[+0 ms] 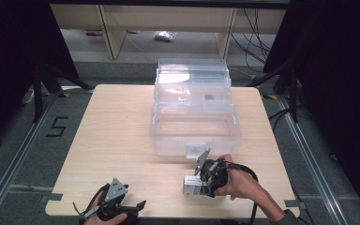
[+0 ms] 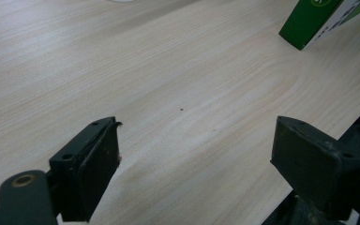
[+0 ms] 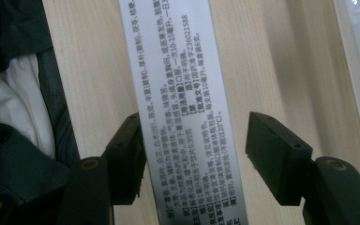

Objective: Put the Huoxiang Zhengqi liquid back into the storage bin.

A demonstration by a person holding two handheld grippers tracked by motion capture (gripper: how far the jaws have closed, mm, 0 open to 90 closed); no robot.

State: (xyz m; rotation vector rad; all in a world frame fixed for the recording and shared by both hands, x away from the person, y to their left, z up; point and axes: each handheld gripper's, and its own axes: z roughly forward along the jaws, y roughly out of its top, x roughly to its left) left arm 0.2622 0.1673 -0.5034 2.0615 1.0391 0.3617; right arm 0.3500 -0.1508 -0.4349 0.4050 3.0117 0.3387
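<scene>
The right gripper [image 3: 194,154] has jaws spread astride a small white printed carton [image 3: 183,108] lying near-right on the pale wooden counter [image 1: 117,140]. The left gripper [image 2: 194,164], jaws spread, hovers near-left. A clear plastic lidded box [image 1: 194,126] stands open farther back.

One counter, one clear bin, one small box, my two grippers.

On my single wooden counter [image 1: 117,140] I count one clear plastic storage bin [image 1: 194,126] with one lid standing open behind it, and one small box [image 1: 191,185], white on its printed side and green at the corner seen from my left gripper view. I hold two grippers: my left gripper [image 1: 138,206] and my right gripper [image 1: 205,185], each with two black jaws and one grey three-cornered plate, two plates in all.
</scene>
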